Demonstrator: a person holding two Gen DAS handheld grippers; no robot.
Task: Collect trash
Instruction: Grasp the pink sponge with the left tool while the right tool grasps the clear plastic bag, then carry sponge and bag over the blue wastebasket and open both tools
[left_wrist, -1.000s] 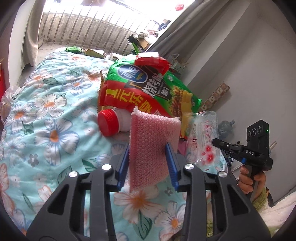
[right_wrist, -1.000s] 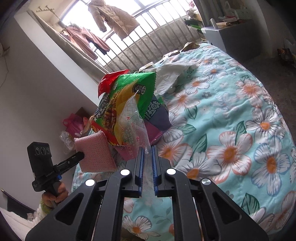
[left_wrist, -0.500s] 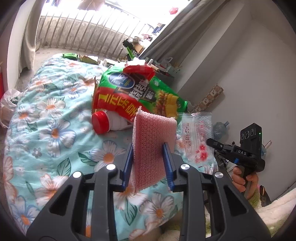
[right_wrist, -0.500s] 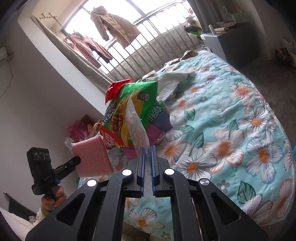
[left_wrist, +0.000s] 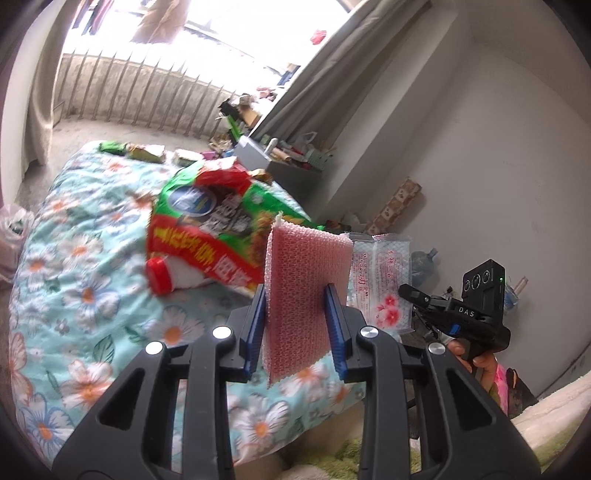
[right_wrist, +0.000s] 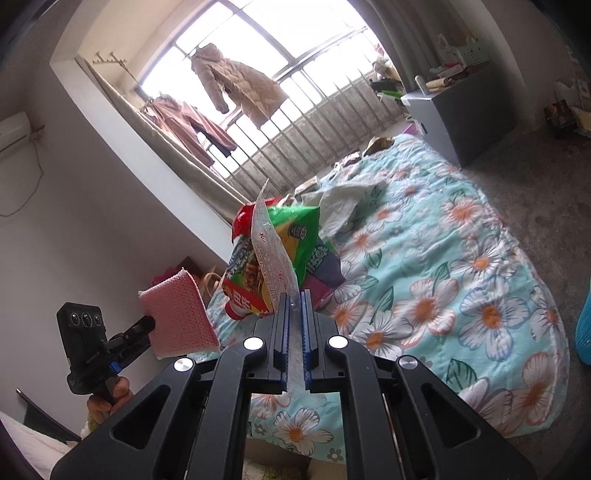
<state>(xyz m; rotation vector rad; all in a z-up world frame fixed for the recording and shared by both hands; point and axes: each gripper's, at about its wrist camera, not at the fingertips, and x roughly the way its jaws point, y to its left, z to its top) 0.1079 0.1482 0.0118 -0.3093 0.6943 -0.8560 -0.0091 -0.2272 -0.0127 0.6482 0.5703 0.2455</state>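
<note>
My left gripper is shut on a pink scouring sponge, held upright above the bed; the same sponge shows at the left of the right wrist view. My right gripper is shut on a clear plastic wrapper printed with red flowers, which stands up between its jaws. That wrapper hangs just right of the sponge in the left wrist view. Behind both, a green and red snack bag lies on the floral bedspread, over a white bottle with a red cap.
More wrappers lie at the bed's far edge by the barred window. A crumpled pale sheet lies beyond the snack bag. A grey cabinet stands right of the bed. A clear bag sits on the floor at left.
Both grippers have risen and drawn back from the bed, each keeping its item. The snack bag and bottle now sit lower and farther away in both views.
</note>
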